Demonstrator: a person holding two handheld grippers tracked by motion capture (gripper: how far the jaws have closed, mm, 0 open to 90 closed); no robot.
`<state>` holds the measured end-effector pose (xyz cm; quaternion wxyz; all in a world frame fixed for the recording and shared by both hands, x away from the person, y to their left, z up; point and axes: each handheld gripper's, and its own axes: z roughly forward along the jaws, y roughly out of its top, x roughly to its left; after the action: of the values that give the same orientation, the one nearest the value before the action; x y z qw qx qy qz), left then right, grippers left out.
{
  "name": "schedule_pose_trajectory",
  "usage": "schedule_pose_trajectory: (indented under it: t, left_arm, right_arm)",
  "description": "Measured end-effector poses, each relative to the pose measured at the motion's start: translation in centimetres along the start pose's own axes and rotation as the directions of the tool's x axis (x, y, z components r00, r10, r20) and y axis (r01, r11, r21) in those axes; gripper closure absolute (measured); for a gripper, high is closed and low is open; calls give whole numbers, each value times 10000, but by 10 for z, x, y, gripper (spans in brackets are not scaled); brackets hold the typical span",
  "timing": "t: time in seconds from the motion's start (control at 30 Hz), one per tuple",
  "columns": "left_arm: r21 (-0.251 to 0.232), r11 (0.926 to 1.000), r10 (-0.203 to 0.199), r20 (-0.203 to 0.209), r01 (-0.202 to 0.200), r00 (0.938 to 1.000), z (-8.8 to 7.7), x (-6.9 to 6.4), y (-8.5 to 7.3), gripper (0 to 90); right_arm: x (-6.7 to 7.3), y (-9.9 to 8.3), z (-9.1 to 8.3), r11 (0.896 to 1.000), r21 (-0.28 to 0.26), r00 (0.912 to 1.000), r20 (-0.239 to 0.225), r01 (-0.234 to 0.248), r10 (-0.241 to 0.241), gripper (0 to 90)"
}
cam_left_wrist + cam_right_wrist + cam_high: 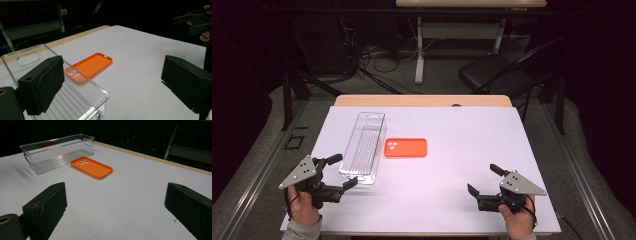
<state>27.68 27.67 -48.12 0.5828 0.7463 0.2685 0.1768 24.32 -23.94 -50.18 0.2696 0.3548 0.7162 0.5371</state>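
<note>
Two things lie on the white desk [452, 150]: a clear plastic bin [363, 146] and an orange phone case [406, 147], flat and hollow side up just to the bin's right. Whether they touch is hard to tell; the right gripper view shows a narrow strip of desk between them.

Left tongs [340, 172] hover at the bin's near end, jaws wide apart with nothing between them. In the left gripper view one black jaw covers part of the bin's near wall and the camera-hole end of the case sits behind the bin's rim, seen through the clear plastic. The bin's bottom corner is cut off by the frame edge.

Right tongs [484, 180] hover near the desk's front right corner, well apart from both things, jaws likewise spread and empty. Both hands are cut off at the wrist by the lower edge of the high view. Surroundings beyond the desk are dark; a black chair [494, 72] and cables are dimly visible.
</note>
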Motion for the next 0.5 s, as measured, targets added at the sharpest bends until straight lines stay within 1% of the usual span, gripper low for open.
schedule_pose_trajectory:
  t: [0.13,0.27,0.43,0.47,0.5]
  left_arm:
    - [43,10000,-24,-36,24,10000,0,0,0,50]
    - [96,9999,-68,25,67,10000,2,2,0,51]
    - [95,9997,-217,-4,217,9998,4,5,1,51]
    - [95,9996,-249,-62,250,9997,4,6,1,51]
    - [55,9995,-296,-27,297,9996,3,8,1,51]
  right_arm:
    - [-1,0,1,10000,6,10000,7,18,-18,40]
    - [-1,0,2,9999,98,10000,-13,-50,50,40]
    - [-2,0,5,9997,206,9999,-5,-112,112,42]
    - [-2,0,5,9996,267,9999,6,-120,120,42]
    - [-3,0,6,9994,327,9999,17,-132,132,42]
